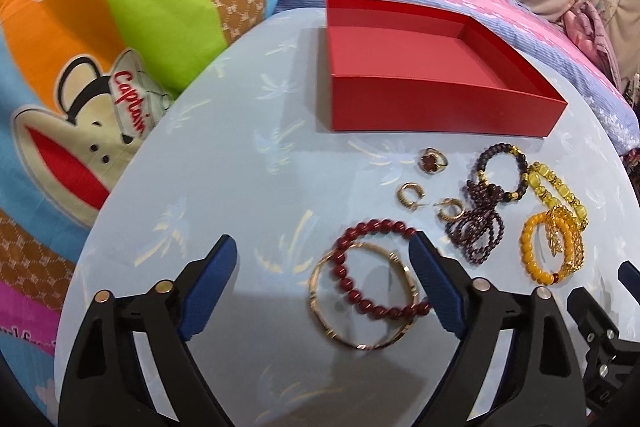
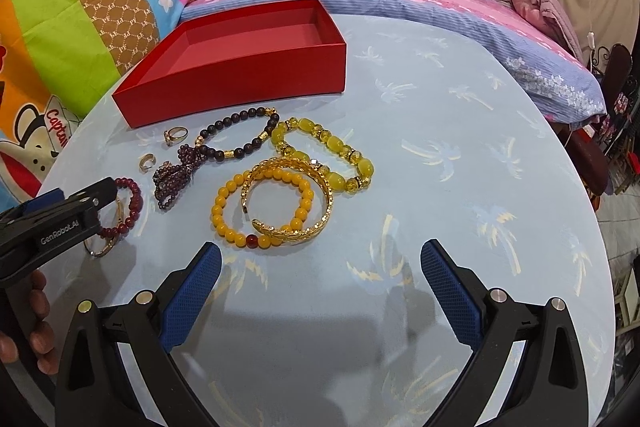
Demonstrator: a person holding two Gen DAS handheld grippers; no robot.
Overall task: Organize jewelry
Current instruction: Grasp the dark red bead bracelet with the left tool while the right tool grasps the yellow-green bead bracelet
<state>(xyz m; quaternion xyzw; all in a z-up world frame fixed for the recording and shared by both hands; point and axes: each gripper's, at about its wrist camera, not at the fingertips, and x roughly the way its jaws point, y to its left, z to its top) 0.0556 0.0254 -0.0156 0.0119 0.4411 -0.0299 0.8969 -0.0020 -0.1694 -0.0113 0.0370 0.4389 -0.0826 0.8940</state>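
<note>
- The round table [image 2: 460,155] with the blue palm-tree cloth is holding everything.
- The red box [image 1: 420,99] is sitting at the far side of the table. Nothing is lying in it yet, so the tidying looks like it is only starting.
- All the jewelry is still lying on the cloth, near the box's front wall.
- The left gripper [image 1: 324,291] is standing wide open over the dark red bead bracelet [image 1: 376,267] and the thin gold bangle [image 1: 362,299]. Its right finger is lying on or just over the bracelet's right side, but it is not pinching anything.
- The right gripper [image 2: 320,291] is also standing wide open and holding nothing, just near the orange bead bracelet [image 2: 264,207] and gold bangle [image 2: 292,199].
- The yellow bracelet [image 2: 324,155], the dark bead pieces [image 2: 236,139], two small gold hoop earrings [image 1: 408,195] and a ring [image 1: 434,159] are all waiting too.
</note>
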